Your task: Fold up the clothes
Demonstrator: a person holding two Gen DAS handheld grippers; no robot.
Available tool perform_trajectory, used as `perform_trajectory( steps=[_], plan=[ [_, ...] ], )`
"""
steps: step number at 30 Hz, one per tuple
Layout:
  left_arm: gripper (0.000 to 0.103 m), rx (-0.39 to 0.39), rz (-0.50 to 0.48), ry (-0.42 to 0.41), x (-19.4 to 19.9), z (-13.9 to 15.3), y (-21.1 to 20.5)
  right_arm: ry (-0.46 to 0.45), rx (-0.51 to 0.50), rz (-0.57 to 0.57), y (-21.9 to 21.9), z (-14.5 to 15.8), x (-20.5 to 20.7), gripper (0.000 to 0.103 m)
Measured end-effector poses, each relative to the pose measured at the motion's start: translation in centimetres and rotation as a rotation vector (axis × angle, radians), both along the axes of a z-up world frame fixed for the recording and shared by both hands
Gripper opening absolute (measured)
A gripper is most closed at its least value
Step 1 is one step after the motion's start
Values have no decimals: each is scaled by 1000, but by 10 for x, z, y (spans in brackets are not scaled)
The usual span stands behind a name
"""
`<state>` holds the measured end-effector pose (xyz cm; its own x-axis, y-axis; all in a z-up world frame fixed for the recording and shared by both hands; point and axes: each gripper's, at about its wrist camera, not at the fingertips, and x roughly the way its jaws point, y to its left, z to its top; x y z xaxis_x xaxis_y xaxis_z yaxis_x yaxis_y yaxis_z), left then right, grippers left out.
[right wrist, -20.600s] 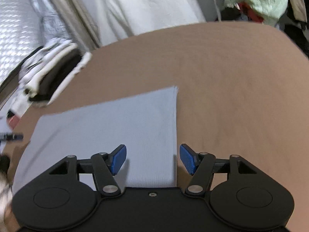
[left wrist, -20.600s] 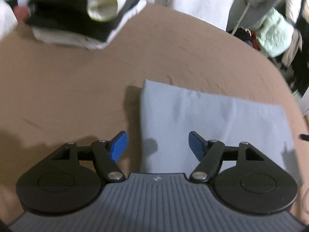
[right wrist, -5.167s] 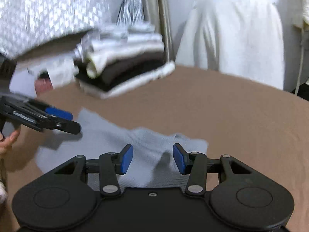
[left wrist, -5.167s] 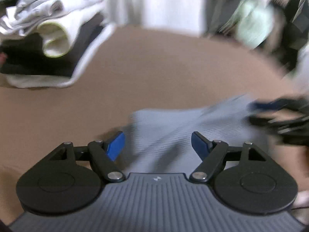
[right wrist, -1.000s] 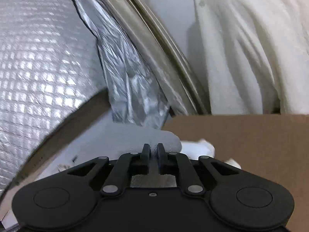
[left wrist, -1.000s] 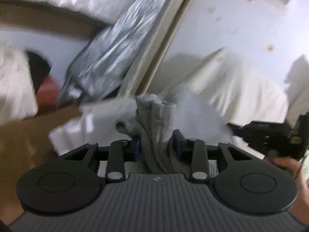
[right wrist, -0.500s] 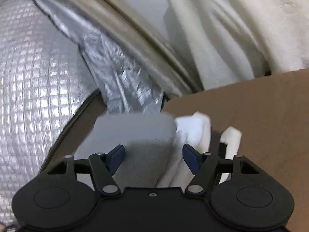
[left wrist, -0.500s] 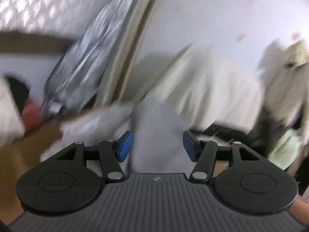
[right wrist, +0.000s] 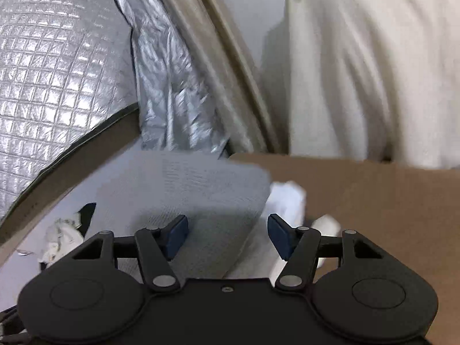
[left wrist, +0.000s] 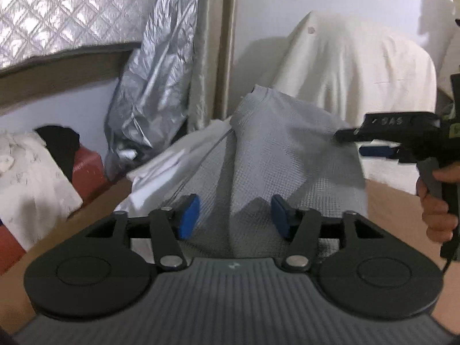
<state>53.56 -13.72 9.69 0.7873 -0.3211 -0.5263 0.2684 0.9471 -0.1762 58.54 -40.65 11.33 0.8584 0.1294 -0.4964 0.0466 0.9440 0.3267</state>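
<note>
Grey folded cloth (left wrist: pixel 287 149) now resting on white clothes pile (left wrist: pixel 161 169), left tongs (left wrist: pixel 234 215) and right tongs (right wrist: pixel 227 235) spread apart, released since a second ago

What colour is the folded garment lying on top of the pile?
Light grey, with a fine waffle-knit texture; the left wrist view shows it best.

- The left wrist view looks forward and slightly upward along the left gripper (left wrist: pixel 233 215), close behind the grey folded cloth (left wrist: pixel 287 149), facing the wall.
- Its right edge catches the right gripper (left wrist: pixel 382 132) side-on, nearby.
- The right wrist view looks along the right gripper (right wrist: pixel 227 233), low over the brown surface (right wrist: pixel 373 195).
- Both share the grey folded cloth (right wrist: pixel 189 189), silver quilted sheet (left wrist: pixel 57 8) and white draped cover (left wrist: pixel 359 72).
</note>
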Motion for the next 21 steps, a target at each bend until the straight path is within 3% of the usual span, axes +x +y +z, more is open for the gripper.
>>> perform_trajectory(
  steps=[1, 4, 7, 9, 11, 16, 21],
  plan=[
    [74, 13, 11, 24, -7, 6, 0, -12, -33, 8, -1, 11, -8, 67],
    [79, 69, 31, 39, -37, 25, -1, -20, -163, 10, -2, 39, -38, 69],
    [94, 34, 41, 5, -70, 41, -4, 43, -269, 24, 2, 47, -68, 70],
    [95, 5, 57, -4, -91, 52, -8, 87, -415, 29, 14, 44, -88, 70],
    [95, -6, 72, -6, -113, 61, -17, 66, -460, 25, 23, 40, -116, 70],
    [99, 81, 56, -25, -161, 67, -39, 32, -390, 105, 45, 28, -182, 70],
    [99, 73, 87, -13, -204, 58, -41, 15, -337, 145, 54, 22, -236, 70]
  ],
)
